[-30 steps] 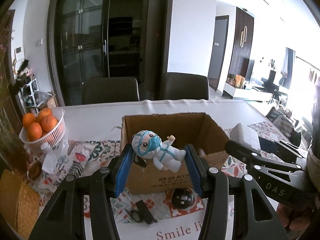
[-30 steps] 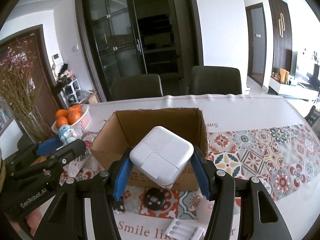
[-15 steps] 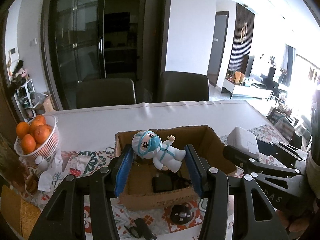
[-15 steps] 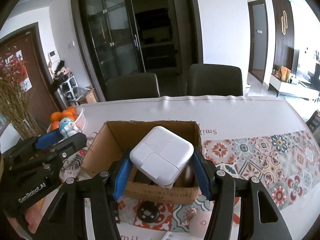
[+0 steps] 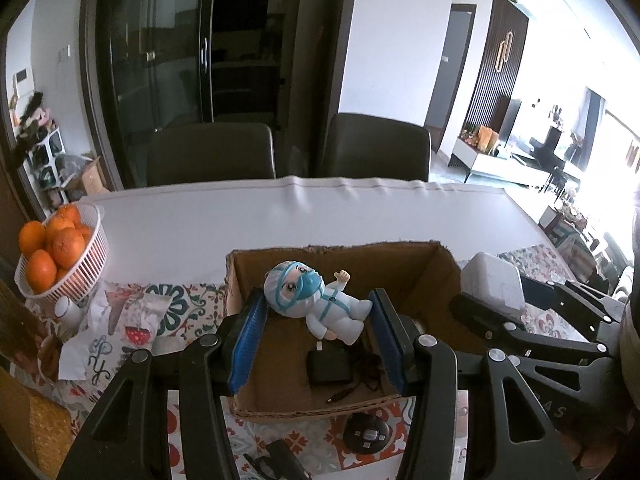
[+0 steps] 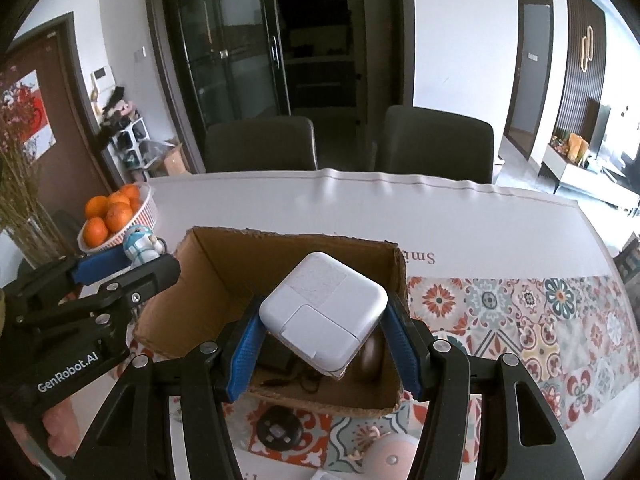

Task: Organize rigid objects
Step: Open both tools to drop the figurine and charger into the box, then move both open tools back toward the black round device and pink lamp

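Note:
My left gripper is shut on a white and blue doll figure and holds it above the open cardboard box. My right gripper is shut on a white square power adapter and holds it over the same box. Inside the box lie a black adapter with a cable and a dark rounded object. Each gripper shows in the other view, the left one at the box's left, the right one at its right.
A white basket of oranges stands at the left, with crumpled paper beside it. A round black item and a small black device lie in front of the box. A pink round object lies near the front edge. Two chairs stand behind the table.
Both grippers have risen and moved forward over the box with their loads. The inside of the box has come into view.

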Available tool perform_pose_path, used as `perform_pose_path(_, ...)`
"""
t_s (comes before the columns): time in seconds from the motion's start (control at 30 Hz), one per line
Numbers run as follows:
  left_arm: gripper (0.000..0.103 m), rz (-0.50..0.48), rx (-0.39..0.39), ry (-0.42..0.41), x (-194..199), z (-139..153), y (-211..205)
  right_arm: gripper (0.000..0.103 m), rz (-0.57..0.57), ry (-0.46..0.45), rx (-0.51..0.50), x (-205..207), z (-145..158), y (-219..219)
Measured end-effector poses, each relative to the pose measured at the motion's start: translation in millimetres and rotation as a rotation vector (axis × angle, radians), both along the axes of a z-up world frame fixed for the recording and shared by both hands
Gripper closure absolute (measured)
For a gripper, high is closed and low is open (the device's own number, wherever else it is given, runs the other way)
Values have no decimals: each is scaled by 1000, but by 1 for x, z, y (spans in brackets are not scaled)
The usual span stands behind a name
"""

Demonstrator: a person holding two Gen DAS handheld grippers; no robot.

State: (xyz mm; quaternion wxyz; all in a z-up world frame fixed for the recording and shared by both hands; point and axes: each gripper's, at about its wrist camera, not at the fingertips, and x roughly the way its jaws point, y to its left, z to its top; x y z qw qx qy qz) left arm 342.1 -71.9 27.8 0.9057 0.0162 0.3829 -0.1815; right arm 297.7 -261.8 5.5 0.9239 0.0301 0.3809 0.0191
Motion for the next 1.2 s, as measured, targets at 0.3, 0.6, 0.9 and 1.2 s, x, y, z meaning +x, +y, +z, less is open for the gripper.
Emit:
perform_pose_path(0.3, 36, 31, 36, 7, -5, -10, 2, 39, -29, 1, -57, 0, -2, 0)
perform_pose_path(0.6, 34, 46, 42, -22, -29, 0, 4, 39, -53, -61, -66, -25, 6, -4)
perform_pose_path(0.9, 30, 54, 42, -68, -55, 14, -1, 38, -72, -107, -45, -47, 15, -13)
perform_pose_path(1.2, 25, 57, 54, -90, -79, 13, -9, 32, -90, -130, -39, -71, 14, -23)
